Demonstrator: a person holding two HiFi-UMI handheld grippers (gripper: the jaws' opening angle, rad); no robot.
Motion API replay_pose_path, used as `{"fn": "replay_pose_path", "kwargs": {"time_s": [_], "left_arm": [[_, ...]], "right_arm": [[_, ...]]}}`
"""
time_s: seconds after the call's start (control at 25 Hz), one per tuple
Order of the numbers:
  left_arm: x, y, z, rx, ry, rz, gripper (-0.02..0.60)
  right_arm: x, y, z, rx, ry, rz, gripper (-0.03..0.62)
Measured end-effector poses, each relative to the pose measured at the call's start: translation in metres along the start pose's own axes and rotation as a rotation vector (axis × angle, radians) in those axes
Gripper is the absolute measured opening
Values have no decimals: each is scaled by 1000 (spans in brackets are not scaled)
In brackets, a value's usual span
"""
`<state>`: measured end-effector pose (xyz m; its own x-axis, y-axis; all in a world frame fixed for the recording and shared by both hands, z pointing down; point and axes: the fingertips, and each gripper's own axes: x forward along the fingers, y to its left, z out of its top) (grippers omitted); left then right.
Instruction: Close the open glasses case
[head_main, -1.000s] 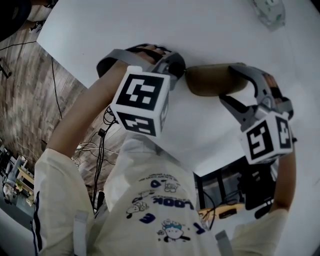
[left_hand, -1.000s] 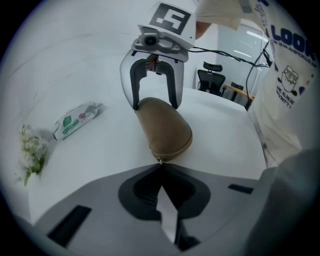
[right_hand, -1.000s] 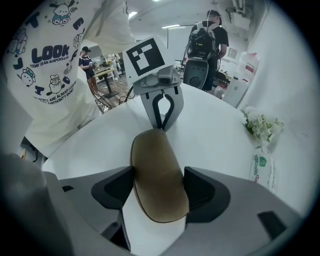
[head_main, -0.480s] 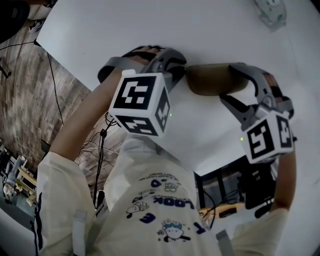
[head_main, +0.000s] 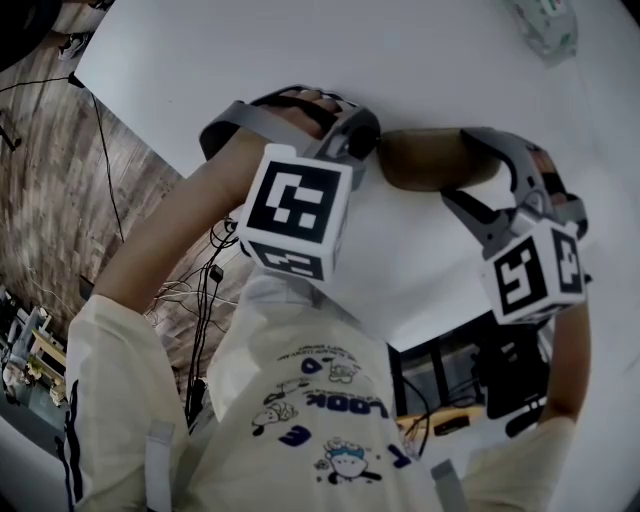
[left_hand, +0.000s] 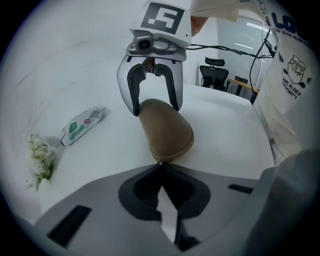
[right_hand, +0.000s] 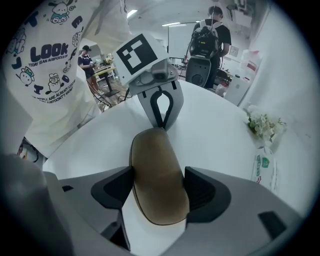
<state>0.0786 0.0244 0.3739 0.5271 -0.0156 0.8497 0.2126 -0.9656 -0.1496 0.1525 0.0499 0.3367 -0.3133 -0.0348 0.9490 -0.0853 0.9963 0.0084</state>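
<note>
My right gripper (right_hand: 157, 184) is clamped on the brown glasses case (right_hand: 156, 170). Its jaws stand a moderate way apart, and each dark pad (right_hand: 116, 189) presses a long side of the case near the end that faces this camera. My left gripper (left_hand: 160, 167) has its jaws brought fully together. The tips meet in a point that touches the case's other end, right at the seam. I cannot tell whether they pinch any of the rim there.

The case lies flat on the white table (left_hand: 225, 130), lengthwise between the two grippers. Its lid is down on the base, and only a thin seam line shows around the edge. In the head view the case runs across the table from one gripper's tips to the other's. The marker cubes (head_main: 298, 210) sit closer to my body, over my printed cream shirt (head_main: 320, 420).

Well apart from the case, a soft packet with a green label (left_hand: 81, 126) lies on the table. A small bunch of white flowers (left_hand: 42, 159) lies near that packet. Past the table edge I see a black office chair (left_hand: 215, 76) in the left gripper view. In the right gripper view a person wearing a backpack (right_hand: 212, 35) stands in the room behind.
</note>
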Motion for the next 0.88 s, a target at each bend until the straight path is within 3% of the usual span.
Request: {"fn": "replay_pose_path", "kwargs": {"time_s": [0.12,0.24,0.32,0.4,0.52,0.6,0.68,0.8,0.88], "left_arm": [[-1,-2,-3,42,19,9,0],[-1,-30,-2,61,5,-73,-3],[-2,-62,9,17,-38,-133,-3],[-1,-78,12,-83,-47,-127,-3],[-7,-55,-4,-269,-52,-39,-2],[-12,-26,-16,-329,-42,47,-2],[-13,-6,-23,-329,-23,87,2],[-6,3,-19,-314,-18,28,103],[-3,7,-13,-316,-34,-3,123]], "right_arm": [[3,-1,1,17,-7,-8,304],[6,-3,2,44,-18,-18,310],[5,-3,2,72,-35,-28,310],[3,-3,2,91,-53,-40,310],[2,-6,3,104,-69,-52,310],[3,-7,4,100,-58,-48,310],[4,-5,3,92,-48,-45,310],[4,-5,2,89,-45,-44,310],[3,-5,1,87,-43,-43,310]]}}
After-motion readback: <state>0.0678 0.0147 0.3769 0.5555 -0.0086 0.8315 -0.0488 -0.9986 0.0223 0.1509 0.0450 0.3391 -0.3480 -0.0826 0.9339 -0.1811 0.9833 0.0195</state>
